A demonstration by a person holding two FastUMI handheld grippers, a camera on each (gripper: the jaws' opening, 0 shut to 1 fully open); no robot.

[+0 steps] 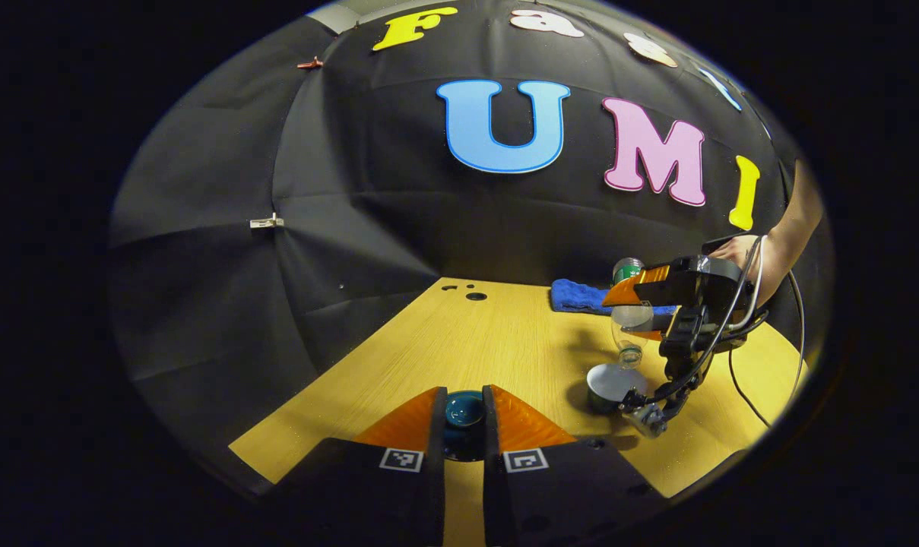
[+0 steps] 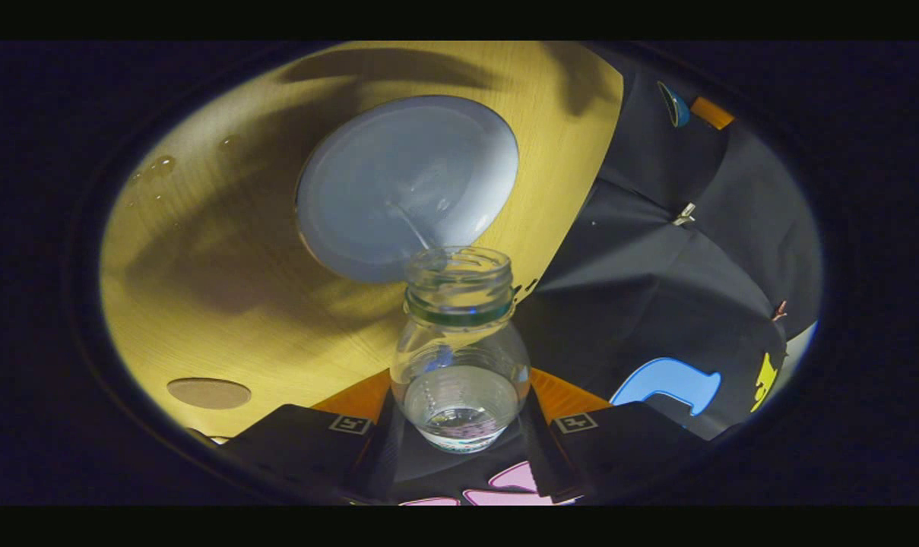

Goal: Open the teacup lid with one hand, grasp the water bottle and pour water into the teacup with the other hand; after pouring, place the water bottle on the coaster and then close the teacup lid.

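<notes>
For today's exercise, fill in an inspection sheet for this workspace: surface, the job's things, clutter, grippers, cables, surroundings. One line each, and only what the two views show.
Surface: wooden table, some water drops on it.
Job's things: teacup open; water bottle uncapped, tipped mouth-down over it, a thin stream running; teacup lid held off the cup; round coaster bare.
Clutter: blue towel at the far edge.
Grippers: left gripper shut on the lid; right gripper shut on the bottle, a hand holding it.
Cables: cables hang from the right gripper toward the table.
Surroundings: black cloth wall, clips pinning it.
</notes>
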